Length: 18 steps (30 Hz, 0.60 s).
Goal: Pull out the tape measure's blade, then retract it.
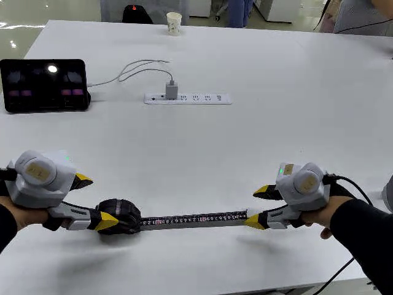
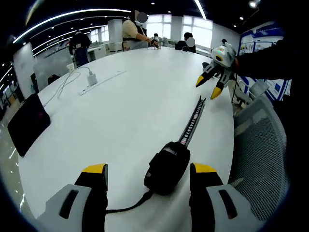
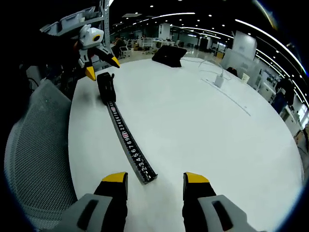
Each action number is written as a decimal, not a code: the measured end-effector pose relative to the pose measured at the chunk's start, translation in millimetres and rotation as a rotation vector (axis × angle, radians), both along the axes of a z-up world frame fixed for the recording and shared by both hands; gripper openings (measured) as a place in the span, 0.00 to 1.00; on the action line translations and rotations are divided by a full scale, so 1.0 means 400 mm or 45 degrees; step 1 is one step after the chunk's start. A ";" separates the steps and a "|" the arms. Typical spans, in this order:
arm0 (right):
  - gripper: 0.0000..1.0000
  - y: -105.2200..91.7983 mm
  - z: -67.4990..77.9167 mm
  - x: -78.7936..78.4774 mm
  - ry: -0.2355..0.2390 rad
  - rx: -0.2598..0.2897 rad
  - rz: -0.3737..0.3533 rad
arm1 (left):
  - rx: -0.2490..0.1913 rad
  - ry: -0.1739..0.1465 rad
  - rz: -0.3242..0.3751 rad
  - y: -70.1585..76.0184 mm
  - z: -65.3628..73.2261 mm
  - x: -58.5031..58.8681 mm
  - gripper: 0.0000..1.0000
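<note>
A black tape measure (image 1: 120, 215) lies on the white table (image 1: 258, 123) near its front edge. Its blade (image 1: 193, 219) runs flat along the table to the right and ends at about (image 1: 245, 216). My left gripper (image 1: 95, 201) stands open around the case (image 2: 168, 166), with one yellow fingertip (image 1: 107, 221) against it. My right gripper (image 1: 258, 207) is open too, and the blade's end (image 3: 149, 177) lies between its fingers, nearer the left one. The right gripper (image 2: 212, 82) also shows far along the blade, and the left gripper (image 3: 99, 63) shows beyond the case (image 3: 106, 87).
A dark tablet (image 1: 44, 85) stands at the back left. A white power strip (image 1: 187, 98) with a plugged charger and cables lies mid-table, and a paper cup (image 1: 174, 23) stands at the far edge. A mesh chair (image 2: 260, 145) is beside the table's front edge.
</note>
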State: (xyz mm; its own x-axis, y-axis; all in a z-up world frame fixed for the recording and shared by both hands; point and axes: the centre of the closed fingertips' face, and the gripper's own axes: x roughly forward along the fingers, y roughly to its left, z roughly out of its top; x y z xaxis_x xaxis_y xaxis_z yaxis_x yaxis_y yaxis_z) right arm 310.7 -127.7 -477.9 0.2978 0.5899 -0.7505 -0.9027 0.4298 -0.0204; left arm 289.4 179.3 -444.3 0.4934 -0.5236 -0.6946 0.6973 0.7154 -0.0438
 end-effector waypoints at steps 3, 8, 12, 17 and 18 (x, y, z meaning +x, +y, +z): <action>0.46 -0.014 0.004 -0.005 -0.005 0.034 -0.064 | 0.037 -0.026 0.013 0.021 -0.011 -0.013 0.68; 0.49 -0.032 0.020 -0.024 -0.007 0.096 -0.144 | 0.020 -0.061 0.093 0.051 -0.014 -0.032 0.71; 0.50 -0.056 0.024 -0.040 -0.022 0.091 -0.170 | -0.017 -0.056 0.160 0.073 -0.013 -0.053 0.75; 0.53 -0.084 0.032 -0.050 -0.044 0.083 -0.209 | -0.044 -0.051 0.207 0.093 -0.013 -0.074 0.77; 0.54 -0.088 0.034 -0.052 -0.047 0.084 -0.215 | -0.044 -0.051 0.211 0.096 -0.014 -0.077 0.77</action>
State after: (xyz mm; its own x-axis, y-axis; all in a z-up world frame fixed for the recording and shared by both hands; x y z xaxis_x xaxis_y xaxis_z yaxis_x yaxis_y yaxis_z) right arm 289.9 -162.7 -464.4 0.4235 0.5768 -0.6985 -0.8168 0.5767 -0.0189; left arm 258.7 217.8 -449.8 0.6022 -0.4559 -0.6554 0.5716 0.8193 -0.0448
